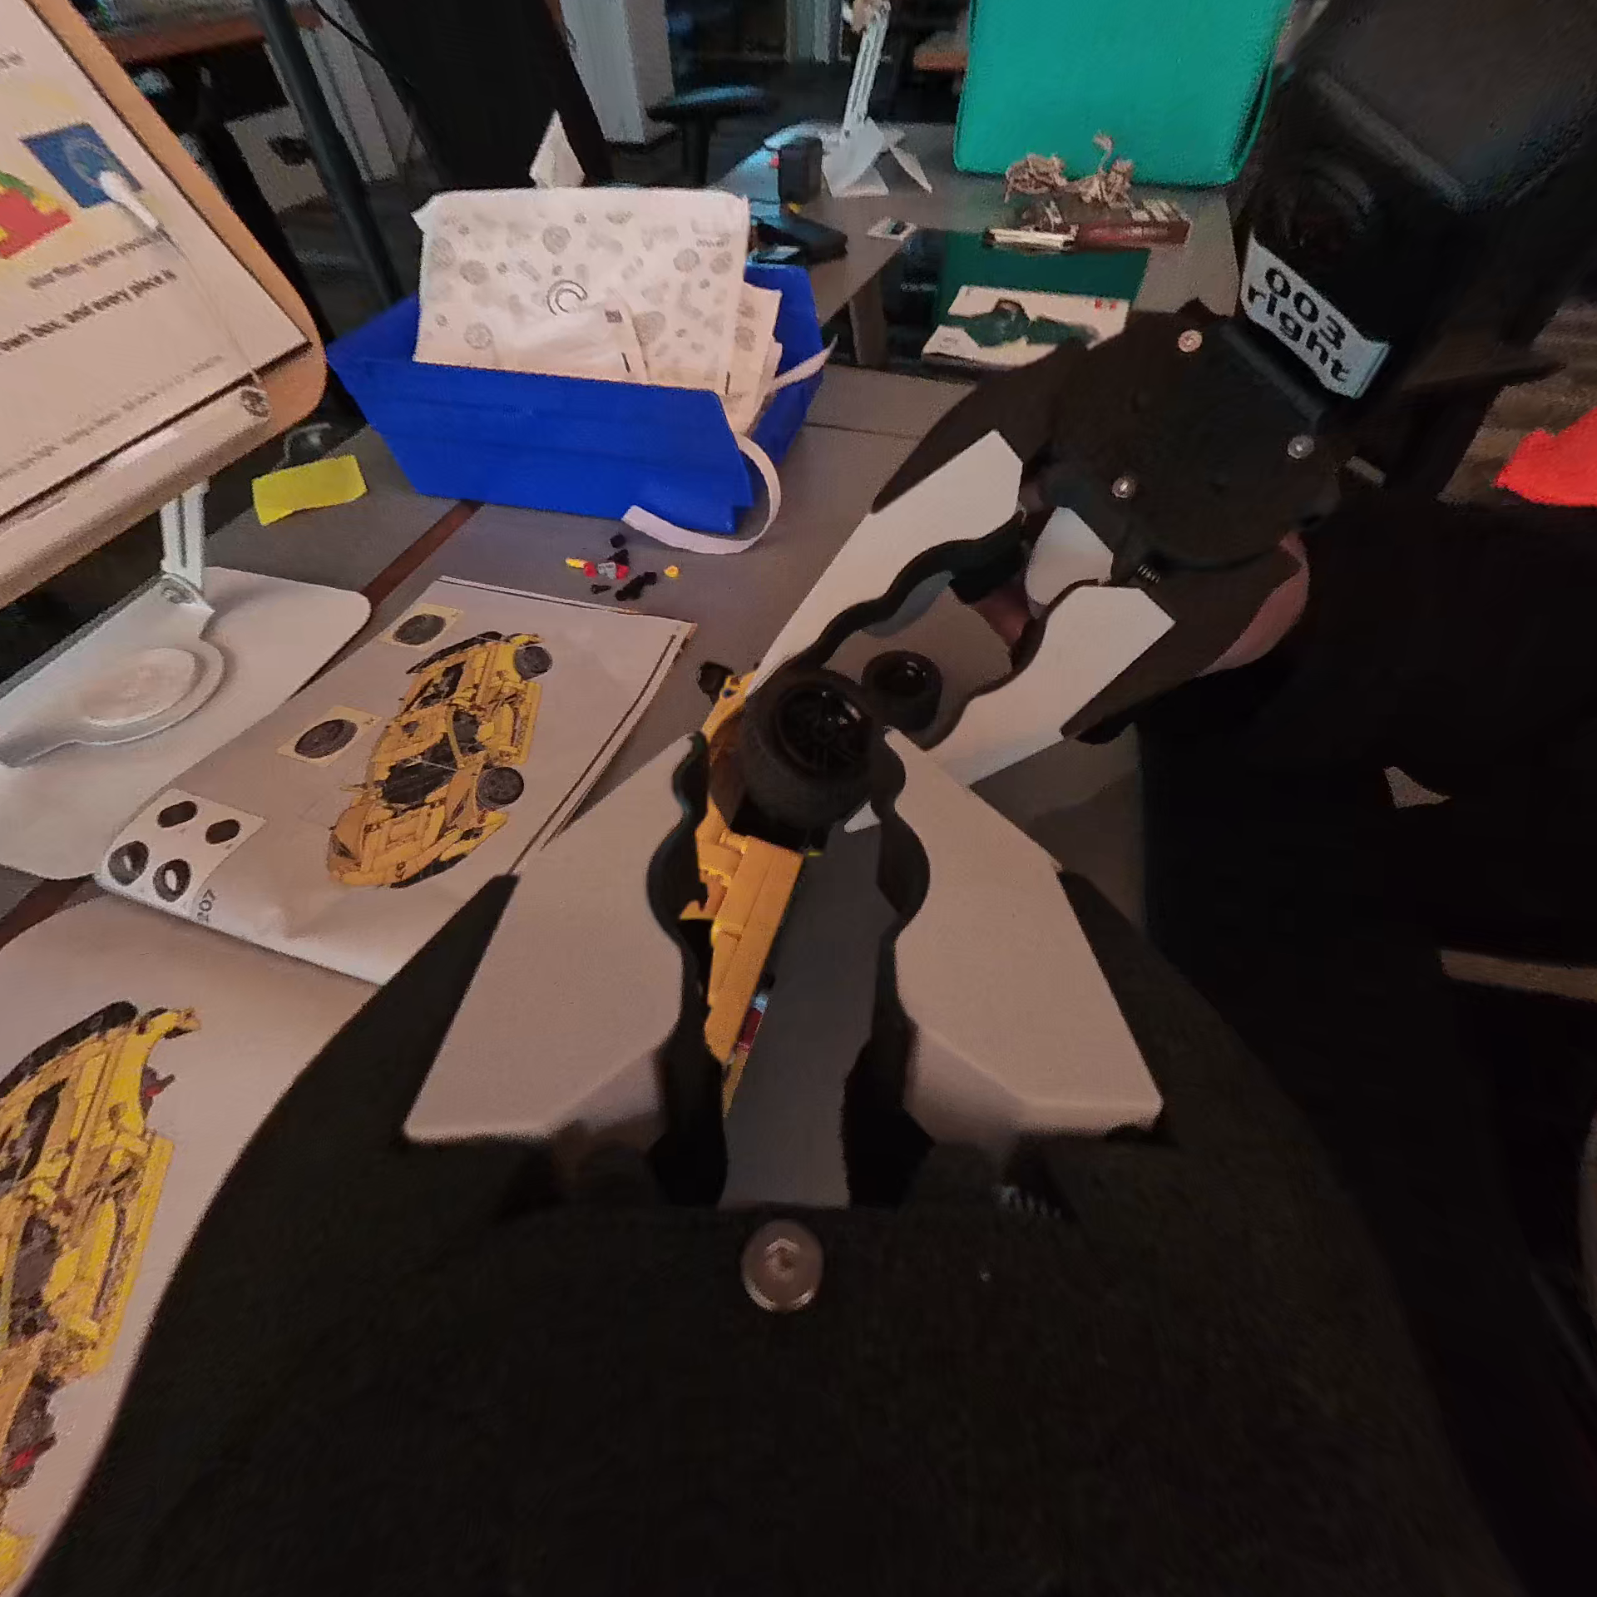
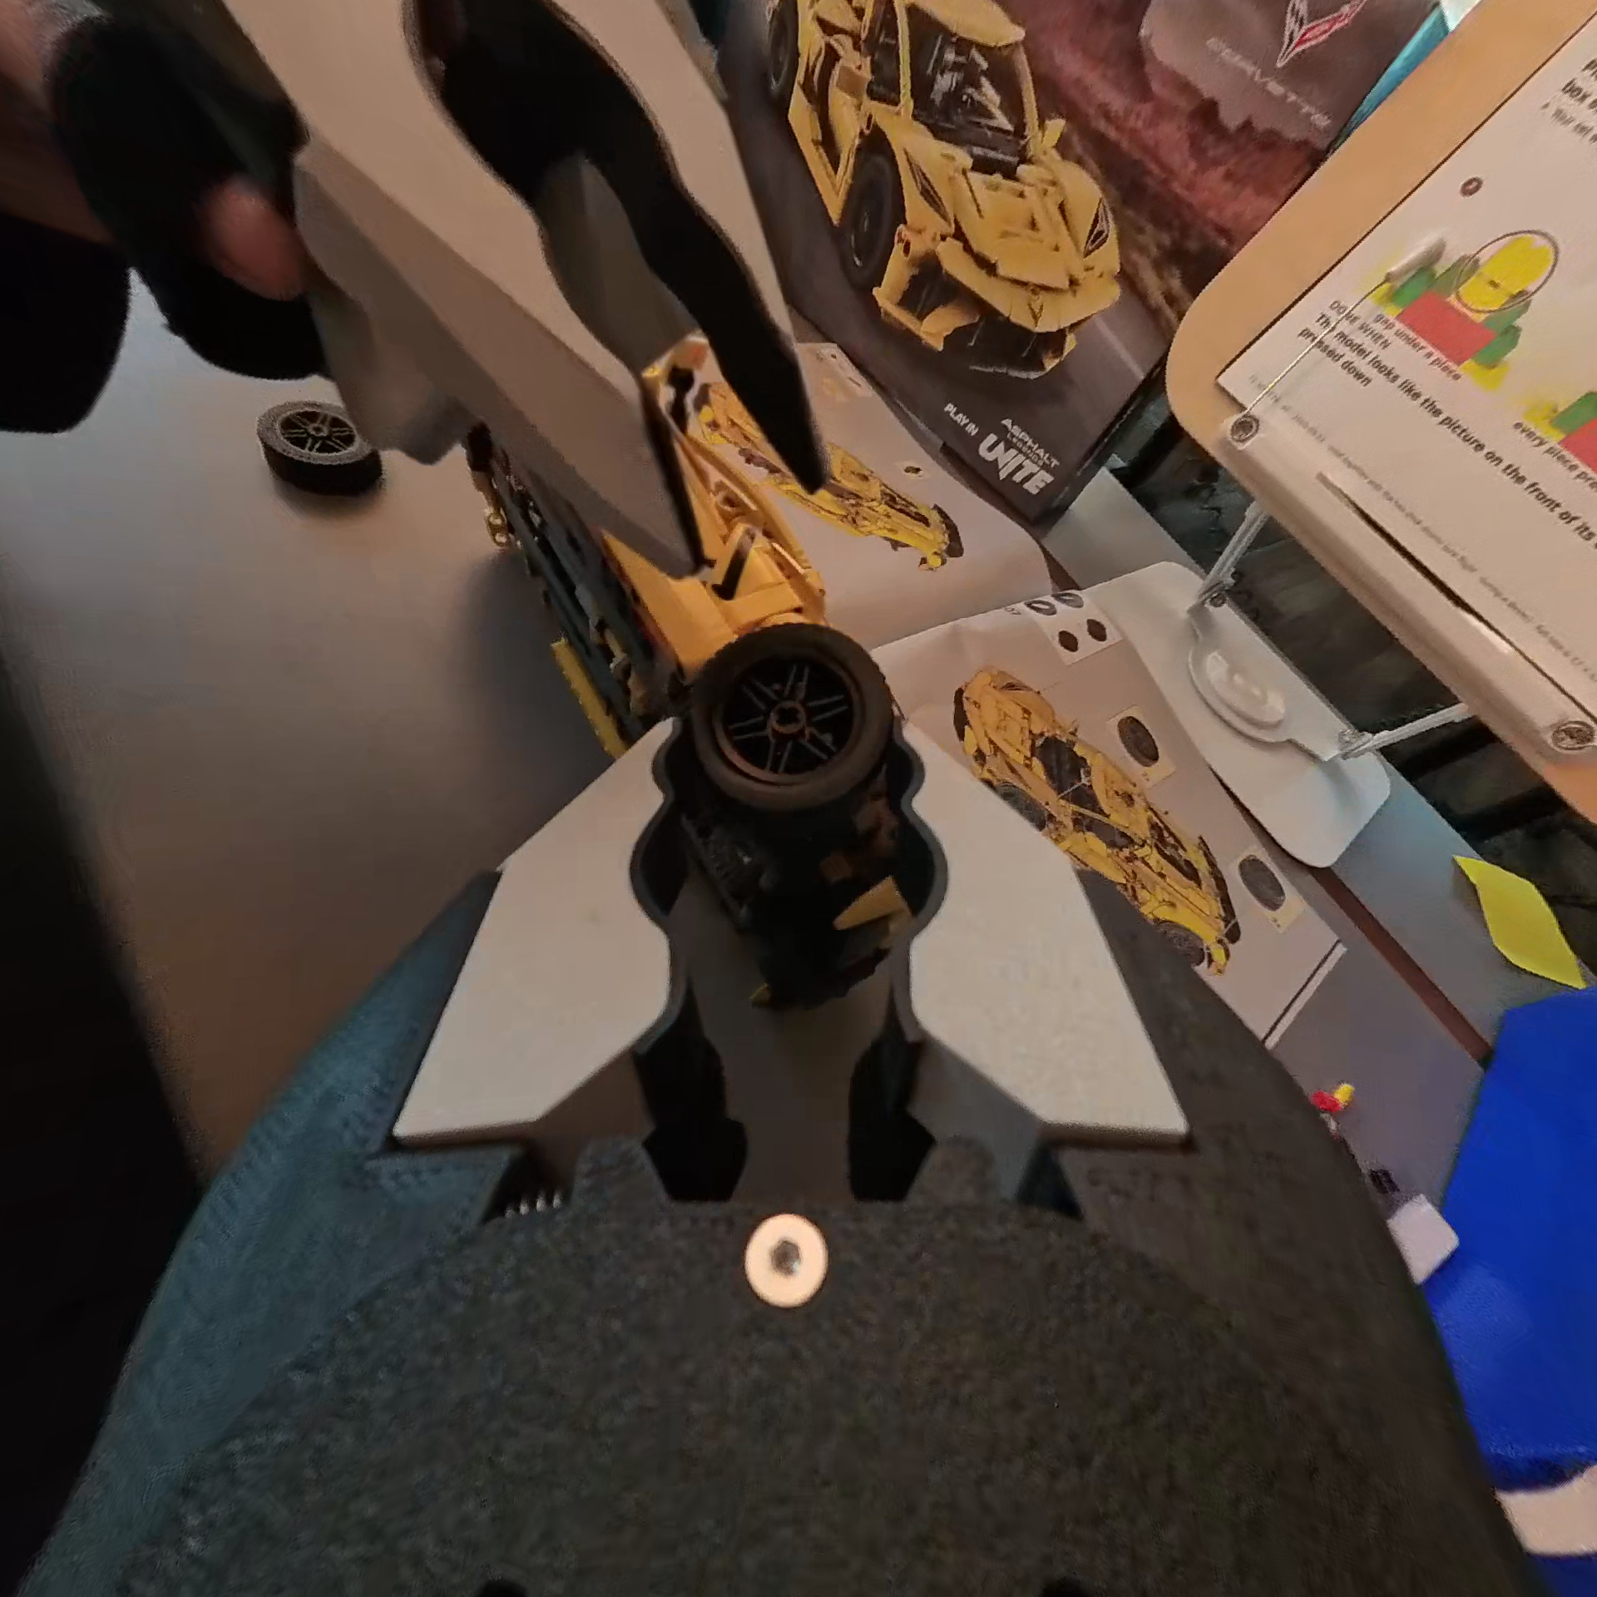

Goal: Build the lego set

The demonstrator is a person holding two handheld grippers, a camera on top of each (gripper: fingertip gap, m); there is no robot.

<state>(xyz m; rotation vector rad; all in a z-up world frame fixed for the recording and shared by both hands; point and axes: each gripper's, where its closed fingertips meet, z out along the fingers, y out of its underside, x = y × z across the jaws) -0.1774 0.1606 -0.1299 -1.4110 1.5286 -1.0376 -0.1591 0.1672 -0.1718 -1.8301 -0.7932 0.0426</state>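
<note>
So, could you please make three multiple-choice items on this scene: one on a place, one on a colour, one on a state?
1. Where does the loose wheel lie?
A. In the bin
B. On the bare table
C. On the instruction sheet

2. What colour is the bin that holds the white paper bags?
A. Red
B. Green
C. Blue

3. How is the lego car right now?
A. Gripped between the left gripper's fingers
B. Lying flat on the instruction sheet
C. Packed in its box

Answers:
1 B: the loose wheel sits alone on the grey table, apart from the car.
2 C: the bin is plainly blue.
3 A: the yellow lego car stands tilted between the fingers of the left gripper.
</note>
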